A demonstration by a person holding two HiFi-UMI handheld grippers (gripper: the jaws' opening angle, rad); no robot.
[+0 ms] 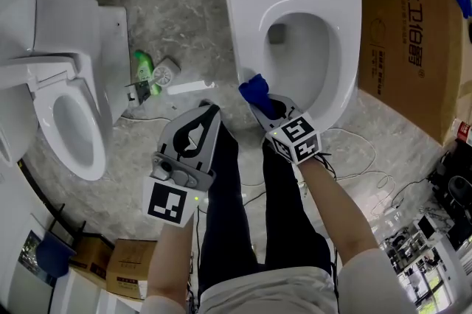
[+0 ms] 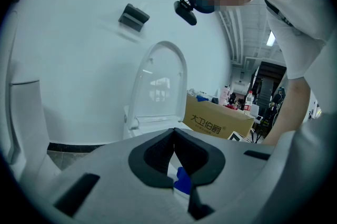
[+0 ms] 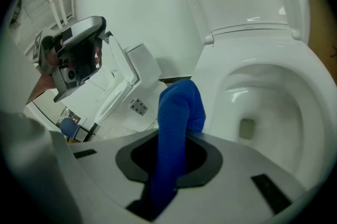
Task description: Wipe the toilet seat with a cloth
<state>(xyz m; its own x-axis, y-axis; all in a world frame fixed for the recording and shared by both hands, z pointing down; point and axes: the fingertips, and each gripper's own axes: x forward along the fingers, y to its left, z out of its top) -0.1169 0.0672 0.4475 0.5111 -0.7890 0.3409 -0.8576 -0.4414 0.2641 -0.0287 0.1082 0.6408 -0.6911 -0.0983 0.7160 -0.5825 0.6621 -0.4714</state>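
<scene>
The white toilet (image 1: 243, 18) stands at the top centre of the head view with its lid up and its seat (image 1: 341, 62) down around the bowl. A blue cloth (image 1: 255, 88) sticks out of my right gripper (image 1: 259, 107), which is shut on it, at the seat's front left edge. In the right gripper view the cloth (image 3: 176, 112) rises from between the jaws of the right gripper (image 3: 171, 150), with the seat rim (image 3: 221, 62) just to its right. My left gripper (image 1: 209, 110) hangs shut and empty to the left of the toilet. The left gripper (image 2: 174, 137) points at the raised lid (image 2: 160, 83).
A second white toilet (image 1: 70, 113) stands at the left. A green bottle (image 1: 142, 69) and a white round fitting (image 1: 167, 72) lie on the grey floor between the toilets. A printed cardboard box (image 1: 413, 47) stands right of the toilet. Thin cables (image 1: 369, 165) trail on the floor.
</scene>
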